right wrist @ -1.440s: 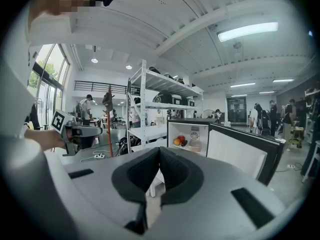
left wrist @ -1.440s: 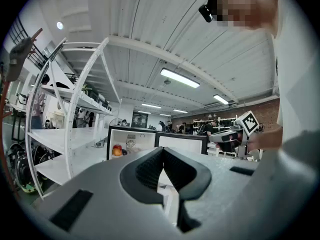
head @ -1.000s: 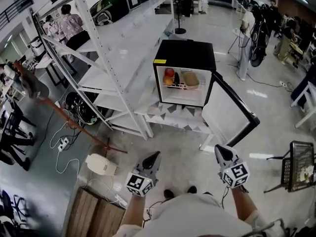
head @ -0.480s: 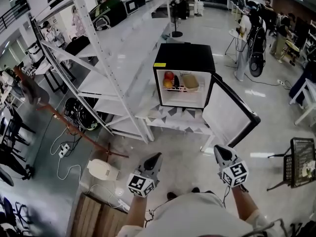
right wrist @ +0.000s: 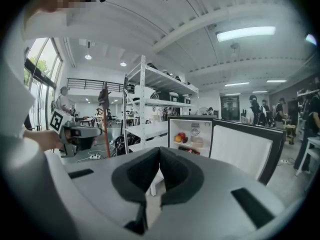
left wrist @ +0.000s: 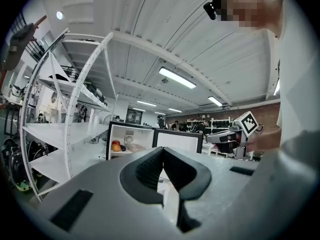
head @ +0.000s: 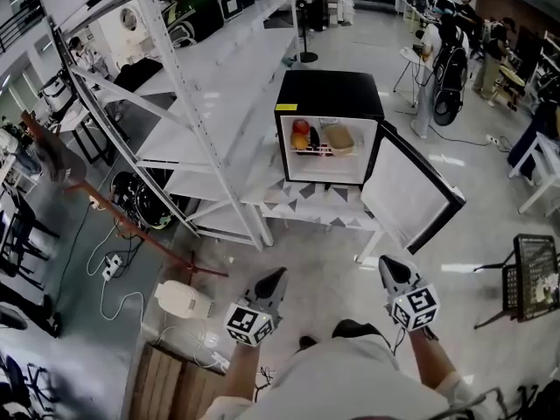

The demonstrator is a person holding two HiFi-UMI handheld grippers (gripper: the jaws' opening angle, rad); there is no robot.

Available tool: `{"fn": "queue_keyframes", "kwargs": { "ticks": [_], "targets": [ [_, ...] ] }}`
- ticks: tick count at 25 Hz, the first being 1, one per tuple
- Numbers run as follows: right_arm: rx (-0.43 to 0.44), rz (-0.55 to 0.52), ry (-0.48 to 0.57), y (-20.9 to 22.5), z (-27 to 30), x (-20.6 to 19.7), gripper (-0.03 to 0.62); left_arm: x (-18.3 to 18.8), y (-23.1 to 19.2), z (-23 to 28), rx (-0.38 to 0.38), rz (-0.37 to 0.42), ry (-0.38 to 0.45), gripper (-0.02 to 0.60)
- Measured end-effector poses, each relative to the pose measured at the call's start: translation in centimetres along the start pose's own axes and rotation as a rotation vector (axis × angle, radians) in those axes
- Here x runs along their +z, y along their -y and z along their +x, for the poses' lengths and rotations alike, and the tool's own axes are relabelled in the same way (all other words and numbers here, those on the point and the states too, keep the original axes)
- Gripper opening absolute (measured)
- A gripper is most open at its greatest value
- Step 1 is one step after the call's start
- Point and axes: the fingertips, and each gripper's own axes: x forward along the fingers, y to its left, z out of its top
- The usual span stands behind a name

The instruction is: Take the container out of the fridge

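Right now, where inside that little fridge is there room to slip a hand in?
In the fridge, the space under the wire shelf looks bare. The shelf is crowded: fruit left, container right. The table strip in front is free.

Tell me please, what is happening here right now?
A person holds a two-jaw gripper in each hand and stands some way in front of a small black fridge, whose door is open. The left gripper and the right gripper are both shut and empty, held low near the body. The container sits inside the fridge, beside some fruit. Neither gripper touches it, so the taking out has not yet begun.
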Motion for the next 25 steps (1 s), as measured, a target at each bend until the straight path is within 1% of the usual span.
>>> {"fn": "queue_keyframes", "kwargs": {
  "ticks": [6,12,21,25],
  "targets": [
    [-0.012,0.005,0.002,-0.1,0.7,0.4,0.007,0.3,-0.9,-0.1,0.002,-0.009,0.005,0.005],
    [-0.005,0.026,-0.005,1.4,3.5,0.1,0.008,0.1,-2.6,1.7,0.024,-0.014,-0.005,0.005],
    [0.026,0.029,-0.006,6.2,9.1,1.0,0.006,0.6,-5.4,7.1,0.052,-0.011,-0.025,0.005],
    [0.037,0.021,-0.018,8.8,11.9,1.6,0.006,0.8,-6.9,9.9,0.068,-0.025,-0.03,0.005]
  ]
}}
